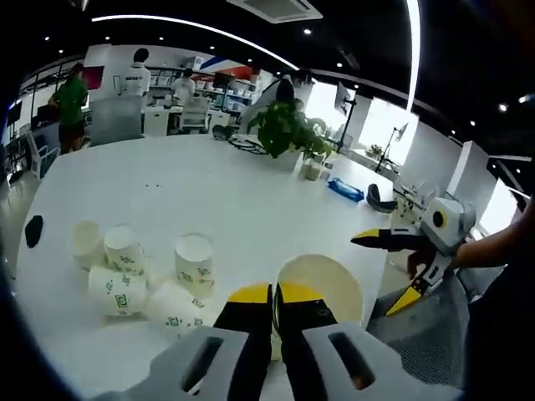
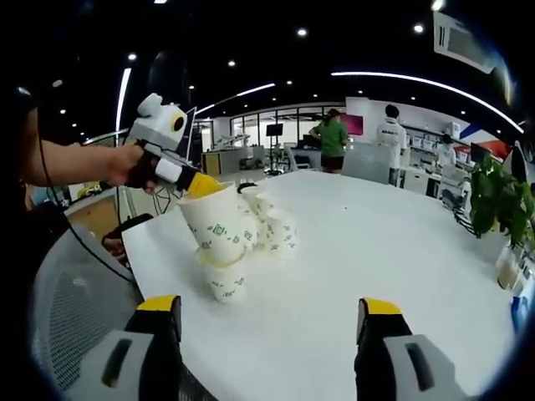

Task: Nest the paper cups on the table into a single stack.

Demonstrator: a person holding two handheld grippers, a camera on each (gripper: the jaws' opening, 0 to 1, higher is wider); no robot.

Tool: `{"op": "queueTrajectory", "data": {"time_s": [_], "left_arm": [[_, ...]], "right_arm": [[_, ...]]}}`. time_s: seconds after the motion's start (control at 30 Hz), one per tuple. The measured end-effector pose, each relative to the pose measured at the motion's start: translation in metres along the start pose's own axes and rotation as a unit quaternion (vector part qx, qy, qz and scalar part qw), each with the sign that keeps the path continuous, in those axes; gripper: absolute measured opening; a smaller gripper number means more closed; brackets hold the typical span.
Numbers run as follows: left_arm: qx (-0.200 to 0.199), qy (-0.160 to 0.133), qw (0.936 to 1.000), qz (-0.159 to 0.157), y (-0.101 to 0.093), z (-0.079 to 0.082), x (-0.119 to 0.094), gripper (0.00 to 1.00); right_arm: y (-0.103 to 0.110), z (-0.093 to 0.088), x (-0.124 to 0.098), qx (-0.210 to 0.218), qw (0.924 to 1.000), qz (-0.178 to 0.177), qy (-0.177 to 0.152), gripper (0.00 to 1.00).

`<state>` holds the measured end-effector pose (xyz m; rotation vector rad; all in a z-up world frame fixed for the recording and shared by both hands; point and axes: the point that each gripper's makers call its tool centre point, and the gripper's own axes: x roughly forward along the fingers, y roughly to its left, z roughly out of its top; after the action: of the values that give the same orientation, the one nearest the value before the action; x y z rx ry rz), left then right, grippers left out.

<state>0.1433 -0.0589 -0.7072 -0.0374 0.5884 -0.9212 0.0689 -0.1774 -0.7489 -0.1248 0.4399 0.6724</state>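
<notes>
Now left gripper pinching upright paper cup, mouth up, right gripper spread.

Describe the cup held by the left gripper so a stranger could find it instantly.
Start at the white table, at the edge where paper cups cluster. The held cup is lifted above them, tilted, its rim pinched by the left gripper. Every other cup rests on the tabletop.
</notes>
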Motion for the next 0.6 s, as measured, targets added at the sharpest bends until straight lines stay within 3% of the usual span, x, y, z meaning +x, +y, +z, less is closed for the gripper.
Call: {"op": "queueTrajectory", "data": {"time_s": [0.6], "left_arm": [[0.018, 0.012, 0.9997, 0.014, 0.009, -0.026, 0.011, 0.01]], "right_arm": [[0.005, -0.003, 0.002, -0.002, 0.9999, 0.010, 0.011, 0.84]]}}
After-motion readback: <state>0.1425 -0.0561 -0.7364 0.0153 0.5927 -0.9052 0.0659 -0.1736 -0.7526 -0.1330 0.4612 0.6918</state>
